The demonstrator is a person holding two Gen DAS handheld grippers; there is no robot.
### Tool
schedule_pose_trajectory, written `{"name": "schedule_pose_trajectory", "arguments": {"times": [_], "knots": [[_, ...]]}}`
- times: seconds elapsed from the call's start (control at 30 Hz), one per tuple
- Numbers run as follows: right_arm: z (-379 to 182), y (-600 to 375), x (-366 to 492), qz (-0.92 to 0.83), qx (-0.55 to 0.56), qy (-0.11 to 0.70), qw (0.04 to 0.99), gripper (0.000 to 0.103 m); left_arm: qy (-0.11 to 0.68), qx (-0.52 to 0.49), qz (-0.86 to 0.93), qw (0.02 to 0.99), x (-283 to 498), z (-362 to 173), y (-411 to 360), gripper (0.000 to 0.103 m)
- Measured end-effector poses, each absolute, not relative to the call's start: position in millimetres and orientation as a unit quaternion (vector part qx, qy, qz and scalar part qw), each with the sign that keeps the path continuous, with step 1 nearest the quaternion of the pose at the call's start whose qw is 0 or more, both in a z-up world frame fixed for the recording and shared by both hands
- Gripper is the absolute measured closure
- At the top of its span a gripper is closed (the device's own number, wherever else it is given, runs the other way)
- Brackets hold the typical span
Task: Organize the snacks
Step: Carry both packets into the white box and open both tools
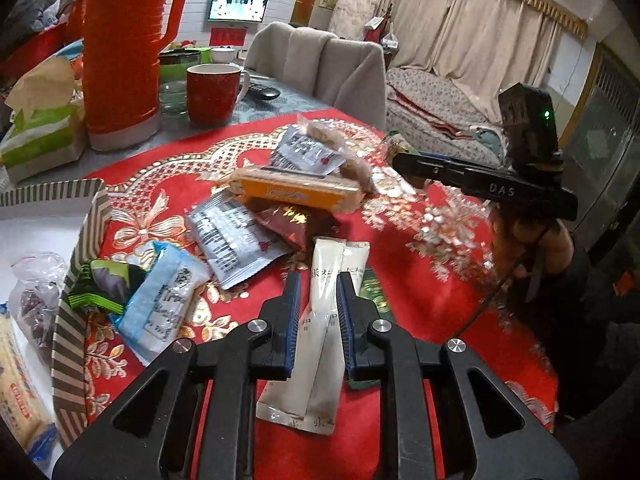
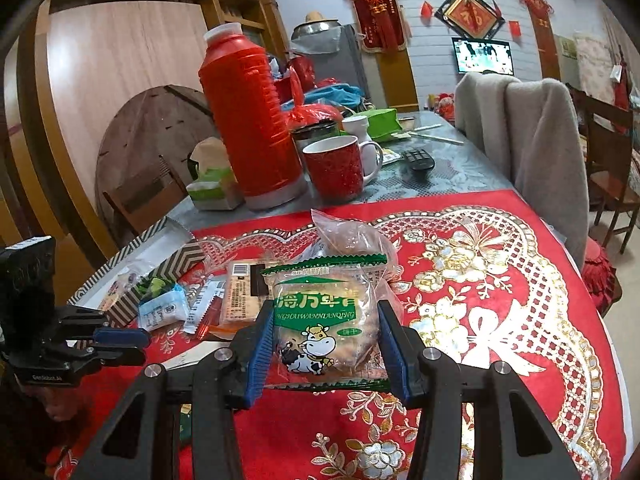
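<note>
My left gripper (image 1: 318, 284) is shut on two long white sachets (image 1: 316, 344) and holds them above the red and gold tablecloth (image 1: 420, 280). A pile of snack packets (image 1: 280, 200) lies just beyond it. A striped box (image 1: 76, 280) at the left holds several snacks. My right gripper (image 2: 326, 320) is shut on a green-edged biscuit packet with a cow picture (image 2: 326, 320), held above the cloth. In the right wrist view the left gripper (image 2: 120, 342) shows at the left, near the striped box (image 2: 160, 268) and the snack pile (image 2: 240, 292).
A tall red thermos (image 1: 120, 52) (image 2: 248, 120), a red mug (image 1: 212, 92) (image 2: 338, 168), a tissue pack (image 1: 44, 132) and a remote (image 2: 418, 158) stand at the far side of the table. A grey-draped chair (image 2: 532, 140) stands behind the table edge.
</note>
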State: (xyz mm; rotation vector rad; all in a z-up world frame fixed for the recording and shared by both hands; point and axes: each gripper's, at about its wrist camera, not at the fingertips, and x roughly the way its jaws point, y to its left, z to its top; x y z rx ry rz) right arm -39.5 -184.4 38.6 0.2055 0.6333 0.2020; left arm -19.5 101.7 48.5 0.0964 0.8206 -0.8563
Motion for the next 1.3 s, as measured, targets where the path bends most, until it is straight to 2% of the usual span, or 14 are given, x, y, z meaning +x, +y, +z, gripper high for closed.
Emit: {"name": "schedule_pose_trajectory", "arguments": {"times": [0.07, 0.13, 0.17, 0.23, 0.27, 0.53, 0.57, 0.6, 0.63, 0.77, 1.3], "knots": [[35.7, -181.6, -37.7, 0.098, 0.096, 0.315, 0.939, 0.056, 0.391, 0.058, -0.405, 0.825, -21.2, 43.9, 100.4, 0.086], [34.3, -178.7, -36.3, 0.101, 0.092, 0.317, 0.938, 0.056, 0.396, 0.059, -0.405, 0.822, -20.8, 38.5, 98.4, 0.078], [33.4, -177.2, -36.0, 0.102, 0.09, 0.318, 0.938, 0.056, 0.397, 0.06, -0.407, 0.821, -20.9, 37.4, 96.8, 0.062], [32.3, -175.5, -36.4, 0.102, 0.088, 0.318, 0.938, 0.056, 0.401, 0.062, -0.403, 0.82, -20.6, 35.1, 92.8, 0.038], [32.5, -174.4, -36.4, 0.103, 0.087, 0.318, 0.938, 0.056, 0.402, 0.061, -0.406, 0.818, -19.7, 34.1, 91.0, 0.037], [32.1, -169.6, -36.4, 0.107, 0.081, 0.318, 0.939, 0.056, 0.447, 0.053, -0.394, 0.801, -8.1, 16.8, 76.8, 0.037], [32.3, -169.6, -36.4, 0.106, 0.082, 0.318, 0.939, 0.056, 0.45, 0.05, -0.394, 0.8, -7.8, 15.9, 76.3, 0.046], [32.1, -170.2, -36.6, 0.106, 0.082, 0.318, 0.939, 0.056, 0.449, 0.058, -0.382, 0.806, -7.8, 14.9, 75.6, 0.066], [32.1, -170.2, -36.7, 0.106, 0.082, 0.317, 0.939, 0.056, 0.451, 0.058, -0.374, 0.808, -6.6, 14.5, 75.8, 0.073], [32.4, -171.2, -37.6, 0.103, 0.083, 0.313, 0.94, 0.056, 0.454, 0.049, -0.361, 0.813, -3.7, 13.6, 80.3, 0.082], [42.1, -160.3, -37.3, 0.11, 0.093, 0.284, 0.948, 0.056, 0.387, -0.046, -0.353, 0.851, -8.7, 71.4, 153.3, 0.084]]}}
